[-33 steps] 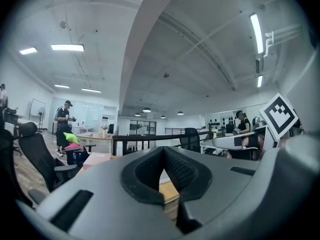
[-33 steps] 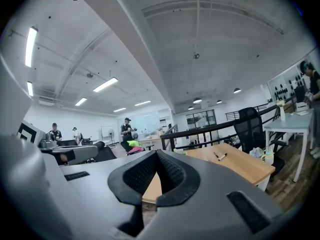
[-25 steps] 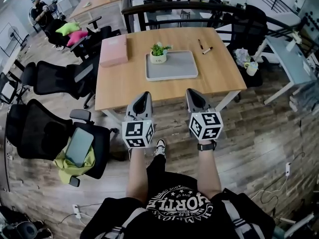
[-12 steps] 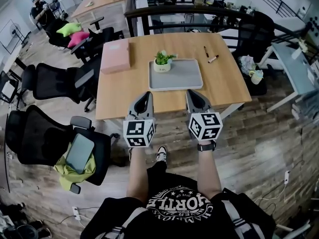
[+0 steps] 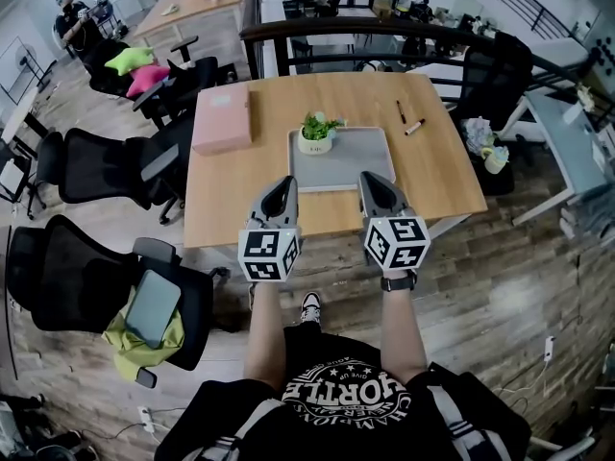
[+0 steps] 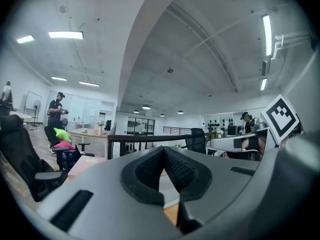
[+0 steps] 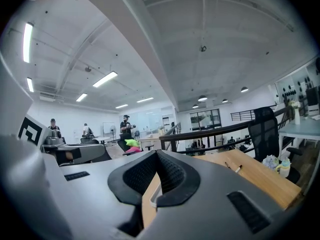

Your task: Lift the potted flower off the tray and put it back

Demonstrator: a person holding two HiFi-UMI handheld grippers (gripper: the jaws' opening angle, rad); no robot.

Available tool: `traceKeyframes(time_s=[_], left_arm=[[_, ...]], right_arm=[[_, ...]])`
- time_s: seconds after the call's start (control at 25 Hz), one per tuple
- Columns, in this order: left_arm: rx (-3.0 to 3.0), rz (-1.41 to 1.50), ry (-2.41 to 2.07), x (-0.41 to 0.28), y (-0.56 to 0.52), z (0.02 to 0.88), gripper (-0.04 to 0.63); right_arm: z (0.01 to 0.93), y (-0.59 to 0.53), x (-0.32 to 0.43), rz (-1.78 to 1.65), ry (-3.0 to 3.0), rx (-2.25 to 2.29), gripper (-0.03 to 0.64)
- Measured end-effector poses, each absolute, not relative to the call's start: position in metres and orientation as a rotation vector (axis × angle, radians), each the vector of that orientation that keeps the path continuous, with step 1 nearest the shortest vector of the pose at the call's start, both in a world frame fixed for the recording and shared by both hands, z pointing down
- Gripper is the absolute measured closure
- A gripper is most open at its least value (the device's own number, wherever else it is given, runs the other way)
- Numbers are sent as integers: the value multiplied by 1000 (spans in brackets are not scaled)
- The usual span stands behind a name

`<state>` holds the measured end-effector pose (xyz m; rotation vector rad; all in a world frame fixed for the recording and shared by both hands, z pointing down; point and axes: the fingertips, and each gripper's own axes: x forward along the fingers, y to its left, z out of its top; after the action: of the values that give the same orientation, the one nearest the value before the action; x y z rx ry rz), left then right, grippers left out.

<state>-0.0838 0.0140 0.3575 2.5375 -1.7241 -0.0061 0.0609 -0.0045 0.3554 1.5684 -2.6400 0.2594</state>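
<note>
Wooden tabletop (image 5: pixel 437 166) in open office: potted flower (image 5: pixel 317 133) upright at far-left corner of grey tray (image 5: pixel 357 157), ahead of both tools, nearer left tool (image 5: pixel 282 183) than right tool (image 5: pixel 371 179), both closed tight and empty.

The shirt (image 5: pixel 342 393) is showing upside-down print, "GIVE UP" readable in it; the pot (image 5: pixel 315 143) label is reading too small.
</note>
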Motion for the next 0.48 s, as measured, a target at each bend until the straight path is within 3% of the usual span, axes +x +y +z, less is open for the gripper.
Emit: traceKeyframes(time_s=[0.48], left_arm=[[2542,-13,-1723,-107,-47,362,575]], right_arm=[[359,-56,46,257,-2604,1605,598]])
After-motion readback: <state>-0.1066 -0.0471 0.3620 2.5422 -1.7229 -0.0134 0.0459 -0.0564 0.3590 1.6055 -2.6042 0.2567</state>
